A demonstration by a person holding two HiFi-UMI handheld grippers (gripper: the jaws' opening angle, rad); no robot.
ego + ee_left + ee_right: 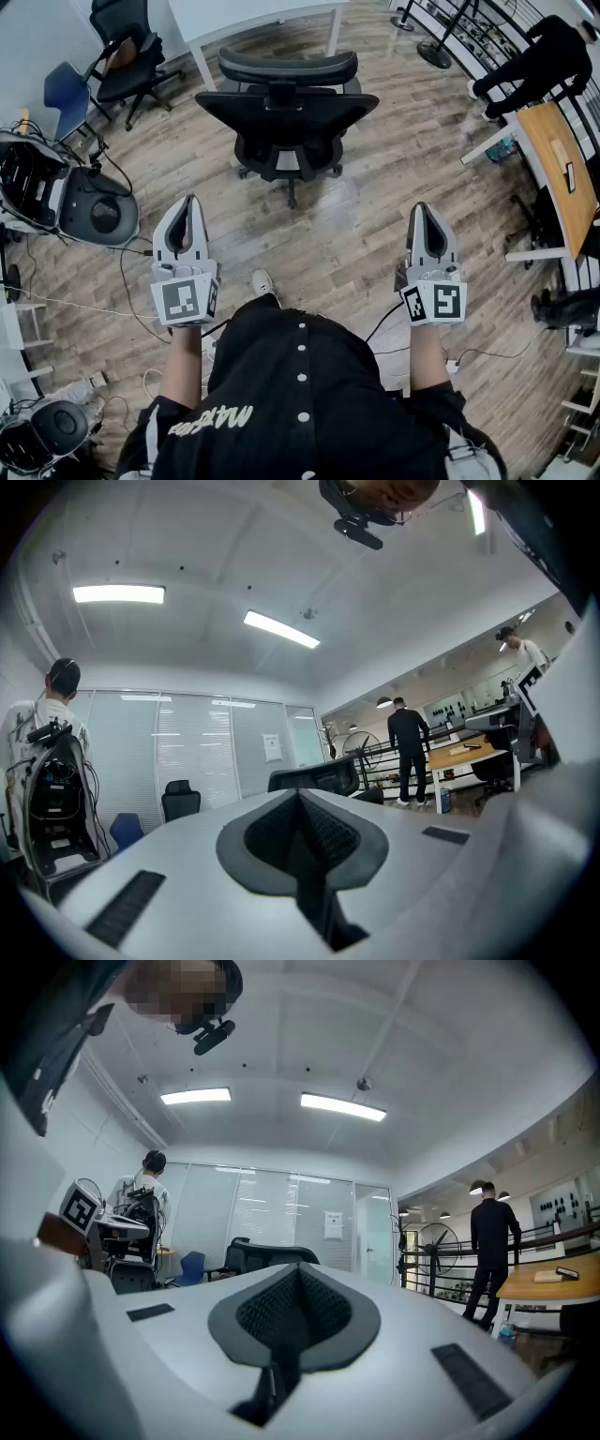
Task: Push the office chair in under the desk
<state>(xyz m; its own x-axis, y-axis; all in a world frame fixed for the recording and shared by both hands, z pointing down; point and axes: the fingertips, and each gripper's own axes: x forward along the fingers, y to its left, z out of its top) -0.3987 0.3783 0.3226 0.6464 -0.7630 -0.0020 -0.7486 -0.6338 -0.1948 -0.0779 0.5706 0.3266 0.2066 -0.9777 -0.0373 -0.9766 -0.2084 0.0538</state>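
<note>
A black mesh-backed office chair (286, 112) stood on the wood floor, just short of the far white desk (253, 17). The left gripper (188, 217) and right gripper (427, 228) hovered near, level, closed and empty.

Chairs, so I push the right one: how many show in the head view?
3: black office chair straight ahead, black chair top left, blue chair below it. More may hide at right.

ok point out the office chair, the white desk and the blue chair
office chair (286, 114), head view, on its backrest
white desk (246, 13), head view, on the tabletop
blue chair (66, 94), head view, on its blue surface
</note>
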